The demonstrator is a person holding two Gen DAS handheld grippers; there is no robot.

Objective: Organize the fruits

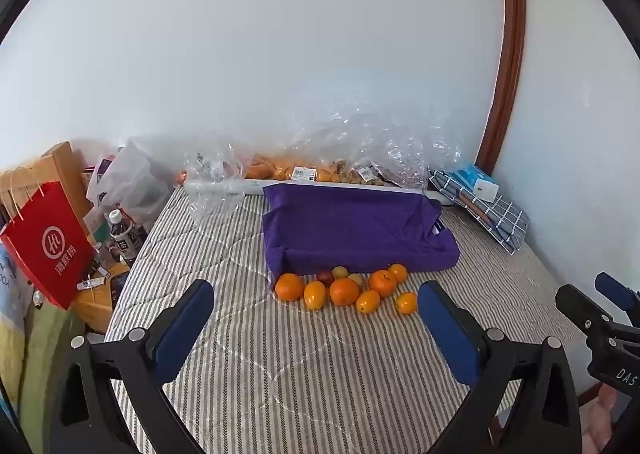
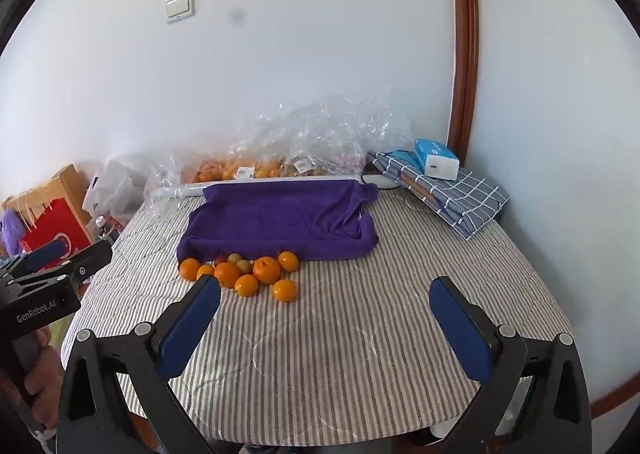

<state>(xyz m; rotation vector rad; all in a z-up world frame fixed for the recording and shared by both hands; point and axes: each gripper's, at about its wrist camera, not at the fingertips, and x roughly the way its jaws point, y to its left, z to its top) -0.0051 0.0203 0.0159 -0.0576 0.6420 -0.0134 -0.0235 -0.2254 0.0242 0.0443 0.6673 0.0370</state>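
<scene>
A cluster of several oranges [image 1: 344, 291] with a few small plums [image 1: 325, 276] lies on the striped table cover, right in front of a purple cloth-covered tray [image 1: 352, 230]. The same pile of oranges [image 2: 266, 269] and purple tray [image 2: 280, 217] show in the right wrist view. My left gripper [image 1: 316, 302] is open and empty, held back from the fruit above the table. My right gripper [image 2: 324, 296] is open and empty, to the right of the fruit and nearer the table's front edge.
Clear plastic bags of more fruit [image 1: 304, 169] lie along the wall behind the tray. A folded checked cloth [image 2: 452, 189] with a blue-white box [image 2: 436, 159] sits at the back right. A red paper bag [image 1: 48, 246] and bottles [image 1: 122, 234] stand off the table's left.
</scene>
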